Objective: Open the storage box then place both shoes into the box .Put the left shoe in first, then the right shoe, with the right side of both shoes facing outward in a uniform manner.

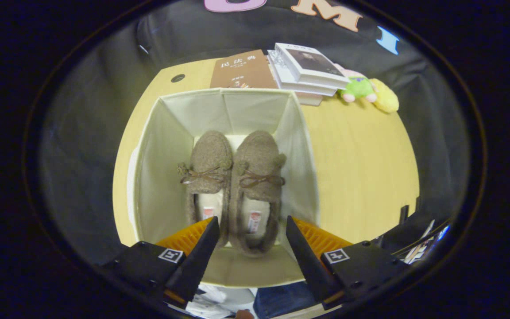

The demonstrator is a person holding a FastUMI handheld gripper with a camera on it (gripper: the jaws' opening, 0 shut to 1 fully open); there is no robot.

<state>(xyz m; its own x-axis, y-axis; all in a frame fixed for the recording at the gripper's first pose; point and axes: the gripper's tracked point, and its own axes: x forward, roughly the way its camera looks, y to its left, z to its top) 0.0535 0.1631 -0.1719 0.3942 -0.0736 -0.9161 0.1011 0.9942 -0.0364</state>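
Open cream storage box (166, 146) w/ both brown fuzzy shoes (233, 177) side by side, toes away.

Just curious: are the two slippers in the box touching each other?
Touching. The gripper view shows the left slipper and right slipper pressed side by side, no gap; the gripper hangs open above.

brown book (246, 70), stacked white books (310, 71), plush toy (365, 90), wooden table (361, 168)
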